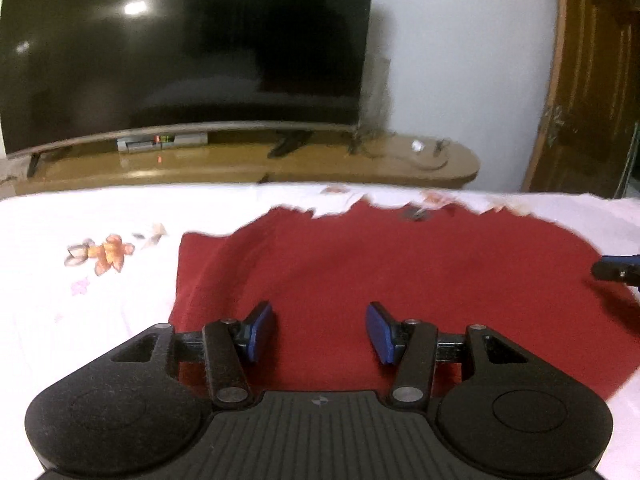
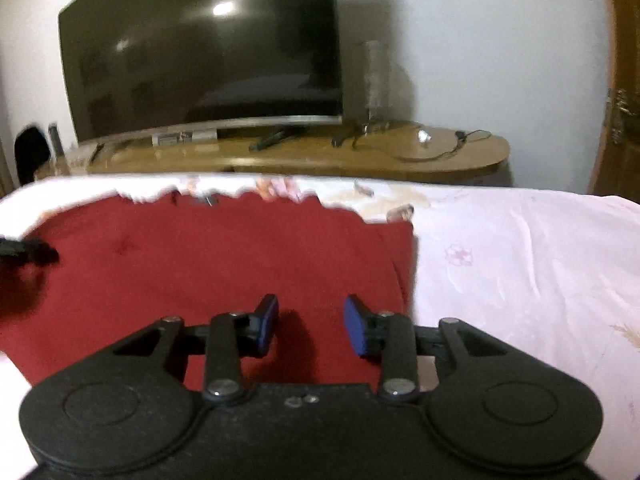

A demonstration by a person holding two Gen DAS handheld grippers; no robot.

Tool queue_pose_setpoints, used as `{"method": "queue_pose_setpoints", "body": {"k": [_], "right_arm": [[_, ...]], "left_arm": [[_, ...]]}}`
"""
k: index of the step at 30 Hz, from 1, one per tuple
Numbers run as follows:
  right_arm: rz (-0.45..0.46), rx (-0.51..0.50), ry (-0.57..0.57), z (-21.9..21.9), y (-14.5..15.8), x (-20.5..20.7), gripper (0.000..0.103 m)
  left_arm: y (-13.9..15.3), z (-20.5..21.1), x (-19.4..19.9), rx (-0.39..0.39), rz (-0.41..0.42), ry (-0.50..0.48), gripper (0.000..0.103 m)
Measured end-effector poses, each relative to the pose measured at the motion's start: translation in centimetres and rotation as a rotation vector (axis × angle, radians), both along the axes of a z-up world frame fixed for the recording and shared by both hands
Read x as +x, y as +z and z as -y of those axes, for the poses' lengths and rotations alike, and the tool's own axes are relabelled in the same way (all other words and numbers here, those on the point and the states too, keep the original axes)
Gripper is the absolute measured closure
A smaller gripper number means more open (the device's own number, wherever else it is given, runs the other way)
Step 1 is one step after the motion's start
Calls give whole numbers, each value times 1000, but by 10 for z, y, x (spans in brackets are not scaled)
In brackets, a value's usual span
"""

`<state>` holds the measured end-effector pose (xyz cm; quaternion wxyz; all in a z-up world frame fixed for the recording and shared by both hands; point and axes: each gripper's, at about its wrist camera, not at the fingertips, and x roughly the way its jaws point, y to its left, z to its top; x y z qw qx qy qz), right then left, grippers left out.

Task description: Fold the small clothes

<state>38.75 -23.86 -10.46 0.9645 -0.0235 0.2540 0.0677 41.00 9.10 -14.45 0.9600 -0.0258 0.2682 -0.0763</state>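
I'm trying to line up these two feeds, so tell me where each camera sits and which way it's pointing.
Left wrist: sits on the left claw, looking forward over the red garment's left part toward the television; its open blue-padded fingers show, and the right claw's tip enters at the right edge.
Right wrist: sits on the right claw, over the garment's right edge and the floral bedsheet; its open fingers show, the left claw's tip at the left edge.
Shared: garment, bedsheet, television, wooden TV stand.

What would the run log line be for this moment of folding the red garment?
stage: pre-grasp | left gripper: open, over red garment | right gripper: open, near garment's right edge | surface: floral bedsheet
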Motion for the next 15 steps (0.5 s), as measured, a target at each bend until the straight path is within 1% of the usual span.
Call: {"method": "queue_pose_setpoints", "body": {"k": [1,3,5,6,8,10,11,12,13,14,15], "right_arm": [[23,10,16,-8,5,-10,64],[27,11,39,-26,8,-25,62],[14,38,79,-42,4,-38,64],[-3,34,94,-54,-1,-39,64],[-15,4,115,-80,-11,-43,65],[-32,11,133,-97,-16,-48,64],[-39,-8,136,-103,-20,-48,64],[-50,-49,131,-108,-24,-49,64],[-63,-96,128,-109,-29,-51,64],[-56,-112,131,-104,-30,-55,64],[-49,-126,124,-98,-30,-59,64]], "left_arm": [[3,7,-3,-17,4,-4,51],[4,20,-16,-67,0,-12,51],[0,40,-24,-53,-2,-14,51],[-3,52,-26,-48,-16,-12,51],[-7,70,-35,-19,-31,-10,51],[-13,85,-42,59,-39,-5,51],[-17,87,-47,93,-41,2,51],[-17,84,-51,95,-32,-2,51],[-16,80,-56,99,-30,-2,49],[-15,74,-59,114,-34,11,46],[-15,66,-63,122,-37,24,39]]}}
